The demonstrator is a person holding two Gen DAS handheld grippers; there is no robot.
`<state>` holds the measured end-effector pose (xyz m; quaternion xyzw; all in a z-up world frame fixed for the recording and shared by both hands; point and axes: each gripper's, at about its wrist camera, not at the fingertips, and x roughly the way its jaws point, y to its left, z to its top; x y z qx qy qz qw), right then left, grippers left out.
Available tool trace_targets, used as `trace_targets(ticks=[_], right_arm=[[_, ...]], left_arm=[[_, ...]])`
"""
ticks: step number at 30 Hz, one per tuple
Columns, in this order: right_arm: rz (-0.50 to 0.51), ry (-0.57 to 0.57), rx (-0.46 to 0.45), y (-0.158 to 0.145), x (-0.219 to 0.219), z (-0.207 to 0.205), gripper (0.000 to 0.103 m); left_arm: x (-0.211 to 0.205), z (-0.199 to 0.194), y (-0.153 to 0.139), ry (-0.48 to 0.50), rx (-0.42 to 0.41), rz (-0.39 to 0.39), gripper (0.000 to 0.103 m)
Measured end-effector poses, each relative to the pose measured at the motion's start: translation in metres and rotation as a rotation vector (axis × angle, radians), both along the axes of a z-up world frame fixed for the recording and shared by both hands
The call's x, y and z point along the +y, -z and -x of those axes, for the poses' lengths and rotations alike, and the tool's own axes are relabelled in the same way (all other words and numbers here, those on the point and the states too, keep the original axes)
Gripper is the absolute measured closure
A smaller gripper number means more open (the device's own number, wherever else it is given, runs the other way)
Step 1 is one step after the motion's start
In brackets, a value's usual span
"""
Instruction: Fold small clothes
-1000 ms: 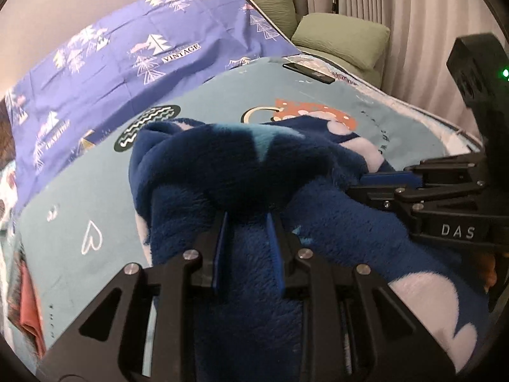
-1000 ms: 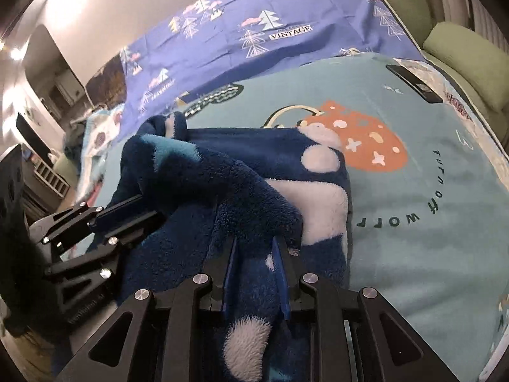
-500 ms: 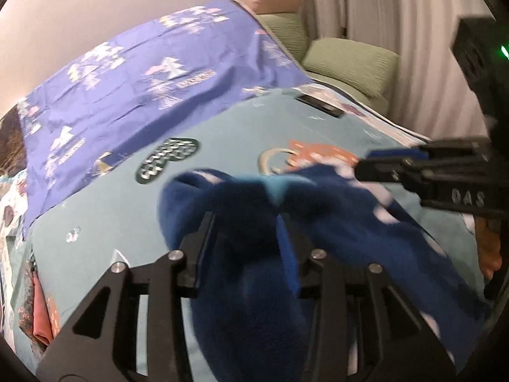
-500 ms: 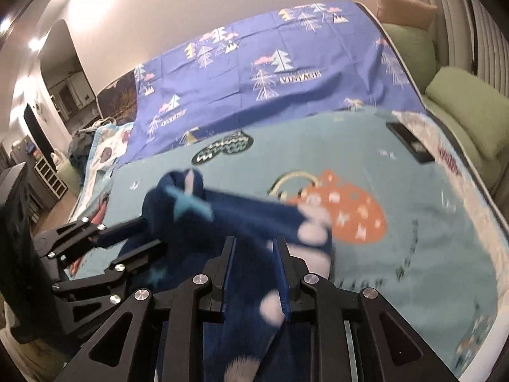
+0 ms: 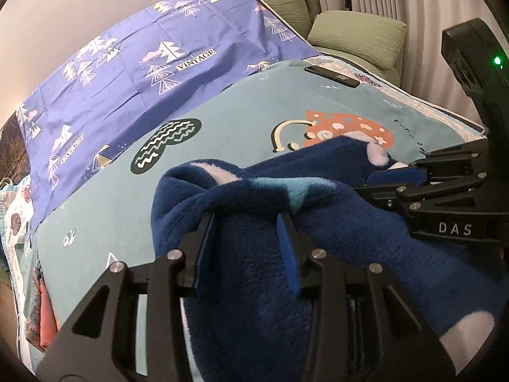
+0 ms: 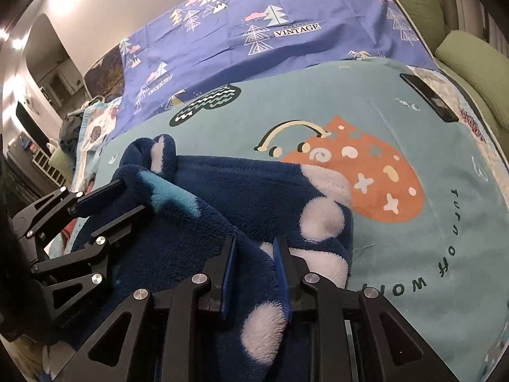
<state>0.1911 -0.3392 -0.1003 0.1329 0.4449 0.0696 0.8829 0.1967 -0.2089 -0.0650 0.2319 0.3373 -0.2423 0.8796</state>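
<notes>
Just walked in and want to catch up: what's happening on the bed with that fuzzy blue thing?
A person is folding a small navy fleece garment with white spots, using a handheld tool in each hand. The left tool and the right tool are each clamped on a bunch of the fleece, close together. The far part of the garment lies on the teal blanket beside the orange mushroom print. The fold isn't finished.

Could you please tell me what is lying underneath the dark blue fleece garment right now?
The fleece garment lies on the teal blanket, covering part of its orange mushroom print. The left gripper and right gripper both pinch it. Anything beneath its folds is hidden.
</notes>
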Motion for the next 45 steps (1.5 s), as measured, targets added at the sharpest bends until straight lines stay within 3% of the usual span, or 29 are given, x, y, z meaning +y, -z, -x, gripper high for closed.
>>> trace_targets(ticks=[6, 9, 12, 13, 14, 17, 21, 24, 27, 32, 35, 41, 45], right_arm=[[0.007, 0.010, -0.020, -0.004, -0.002, 0.007, 0.078], [0.022, 0.026, -0.036, -0.013, -0.002, 0.017, 0.071], [0.002, 0.054, -0.066, -0.027, -0.010, 0.037, 0.045], [0.006, 0.073, -0.081, -0.032, -0.015, 0.047, 0.024], [0.024, 0.096, -0.097, -0.036, -0.019, 0.057, 0.013], [0.060, 0.097, -0.107, -0.043, -0.029, 0.085, 0.005], [-0.063, 0.038, -0.050, -0.032, -0.043, 0.118, 0.002], [-0.211, 0.024, -0.023, -0.017, -0.057, 0.144, 0.002], [-0.291, 0.028, 0.004, -0.005, -0.063, 0.159, 0.002], [-0.435, 0.004, 0.026, 0.007, -0.065, 0.166, 0.001], [-0.476, -0.018, 0.042, 0.012, -0.059, 0.154, 0.000], [-0.560, -0.085, 0.103, 0.035, -0.047, 0.129, 0.000], [-0.554, -0.124, 0.083, 0.035, -0.041, 0.122, 0.000]], left_arm=[[0.000, 0.005, -0.003, -0.003, -0.013, -0.001, 0.062], [0.001, 0.009, -0.008, -0.012, -0.017, 0.002, 0.060], [0.008, 0.016, -0.017, -0.042, -0.020, 0.021, 0.042], [0.013, 0.020, -0.022, -0.064, -0.028, 0.033, 0.027], [0.019, 0.024, -0.027, -0.077, -0.039, 0.051, 0.019], [0.043, 0.038, -0.040, -0.091, -0.032, 0.110, 0.014], [0.079, 0.052, -0.033, -0.086, 0.120, 0.211, 0.009], [0.107, 0.061, -0.022, -0.082, 0.282, 0.353, 0.009], [0.123, 0.066, -0.009, -0.079, 0.422, 0.466, 0.008], [0.128, 0.067, 0.010, -0.072, 0.581, 0.570, 0.003], [0.117, 0.060, 0.020, -0.057, 0.653, 0.582, 0.001], [0.101, 0.051, 0.031, -0.032, 0.679, 0.569, 0.000], [0.102, 0.042, 0.041, -0.012, 0.733, 0.598, 0.000]])
